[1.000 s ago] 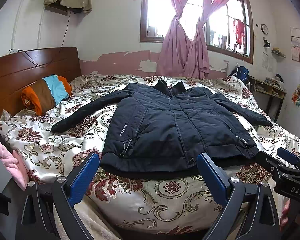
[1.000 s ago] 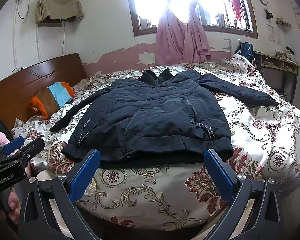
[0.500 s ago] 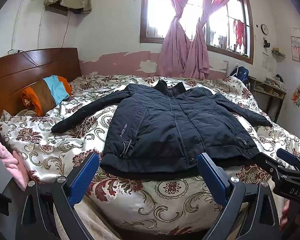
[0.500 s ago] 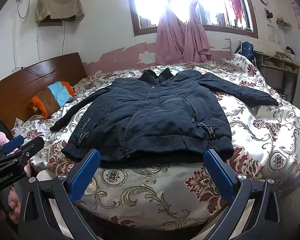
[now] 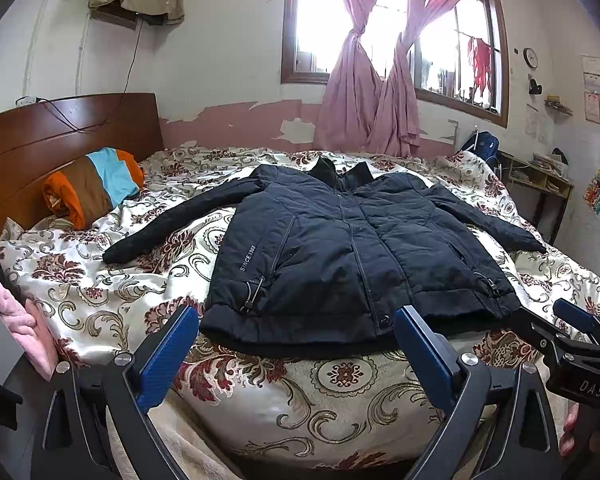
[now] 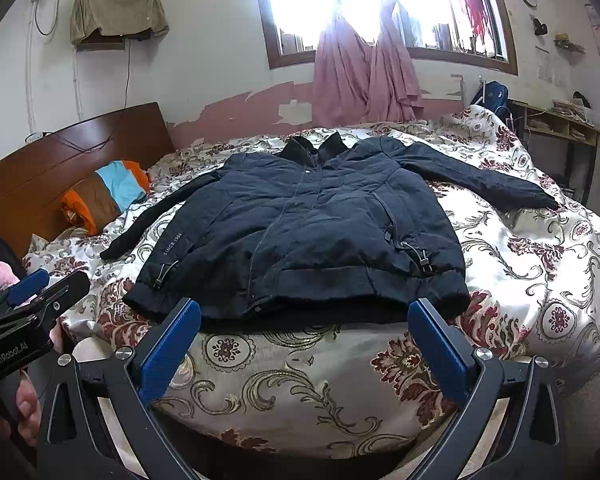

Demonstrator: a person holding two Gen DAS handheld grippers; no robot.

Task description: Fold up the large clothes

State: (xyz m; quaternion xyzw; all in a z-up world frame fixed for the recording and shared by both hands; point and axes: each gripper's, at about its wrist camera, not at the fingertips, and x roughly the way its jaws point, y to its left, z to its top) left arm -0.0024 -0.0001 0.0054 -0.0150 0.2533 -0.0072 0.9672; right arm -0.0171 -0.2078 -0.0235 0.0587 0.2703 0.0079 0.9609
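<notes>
Almost nothing has moved since the earlier frames: both grippers hold the same place in front of the bed, and the jacket lies as before.

In the left wrist view, the left gripper (image 5: 296, 336) sits at the bottom of the frame with its blue fingers wide apart and nothing between them. The dark jacket (image 5: 340, 248) fills the centre of the frame. It lies flat and face up on the flowered bedspread (image 5: 112, 292), zipped closed, with the collar toward the window (image 5: 384, 28) and the hem at the near edge of the bed. Both sleeves are spread out, one toward the middle left of the frame and one toward the middle right. The white words "SINCE 1988" are printed on the left part of the jacket front.

In the right wrist view, the right gripper (image 6: 304, 328) is also at the bottom of the frame, its fingers wide apart and holding nothing. The jacket hem is just above the fingertips in the picture, but the fingers do not touch it. The other gripper appears at the lower left edge of this frame.

A striped pillow (image 5: 92, 188) lies in the middle left, next to the wooden headboard (image 5: 60, 128). Pink curtains (image 5: 364, 92) hang at the top centre.
</notes>
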